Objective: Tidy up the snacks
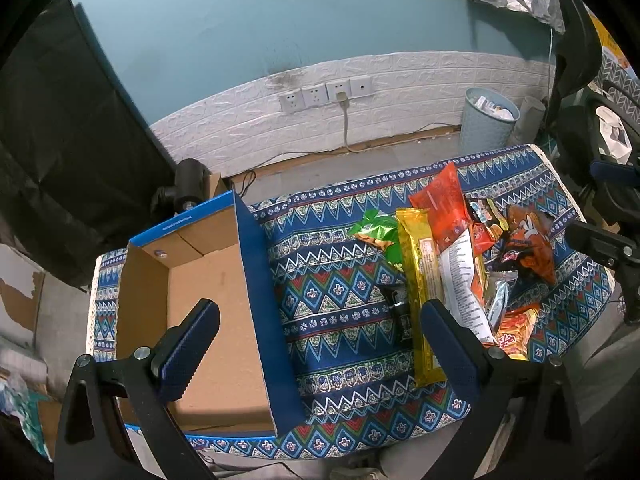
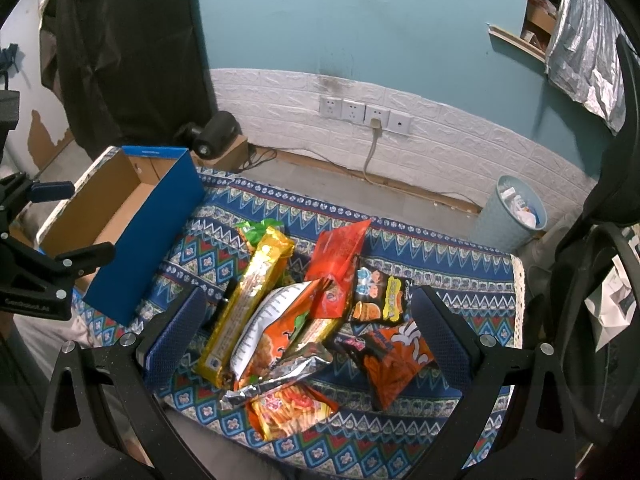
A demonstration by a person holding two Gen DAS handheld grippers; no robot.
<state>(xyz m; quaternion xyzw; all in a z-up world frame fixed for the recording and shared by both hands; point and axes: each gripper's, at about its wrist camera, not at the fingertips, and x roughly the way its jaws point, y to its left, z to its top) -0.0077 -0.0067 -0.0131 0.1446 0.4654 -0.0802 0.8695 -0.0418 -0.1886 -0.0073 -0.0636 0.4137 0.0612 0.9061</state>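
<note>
The blue cardboard box (image 1: 208,304) lies open-topped; bare tabletop (image 1: 332,280) separates its wall from the snack pile (image 2: 304,320).

One open cardboard box (image 2: 120,216) stood at the desk's left edge. Eight snack packets lay heaped toward the right edge: one gold (image 2: 244,300), one green (image 1: 376,232), one red (image 2: 336,256), two black (image 2: 380,292), three orange (image 2: 396,364). Two tools were in view, one trash bin (image 2: 512,216), four wall sockets (image 2: 364,114).
</note>
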